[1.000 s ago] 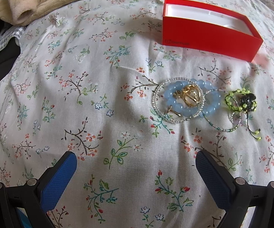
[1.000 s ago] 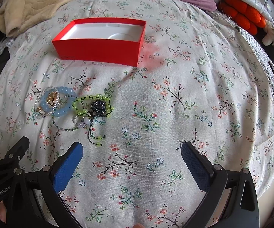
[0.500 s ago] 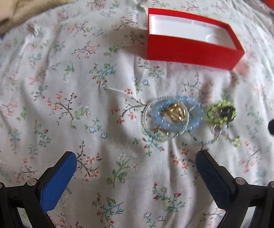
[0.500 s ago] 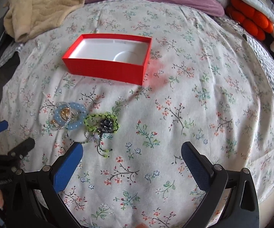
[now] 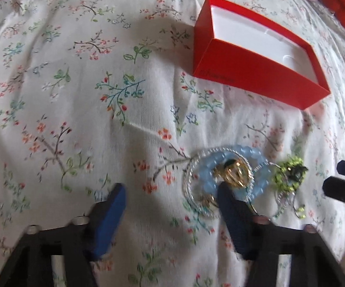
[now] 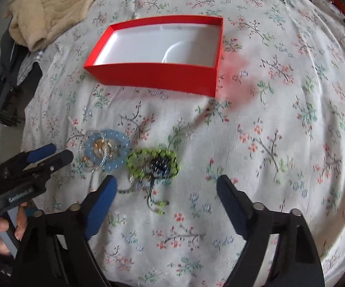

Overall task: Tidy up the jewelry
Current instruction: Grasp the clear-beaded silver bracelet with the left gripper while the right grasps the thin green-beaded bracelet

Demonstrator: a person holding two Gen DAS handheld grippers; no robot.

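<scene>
Left wrist view: left tongs point(image 5: 171, 195) have dropped in from wide open and are closing, nothing pinched yet. Their right finger sits over the near edge of the blue bracelet point(image 5: 234, 169); the left finger is on bare sheet point(image 5: 76, 124). The camera sits closer to the pile than a second ago.

Right tongs point(image 6: 166, 191) are closing too, still empty, now straddling the green piece point(image 6: 153, 162), which previously lay off to their left.

Both jewelry items lie tangled on the sheet, just short of the red box point(image 6: 153, 76), which holds nothing visible. My read: two simultaneous picks are starting, and the tangle may drag.

Writing: "GenRobot", partly legible, on the left tongs' body in the right wrist view. The print on the box wall is too blurred to read.
</scene>
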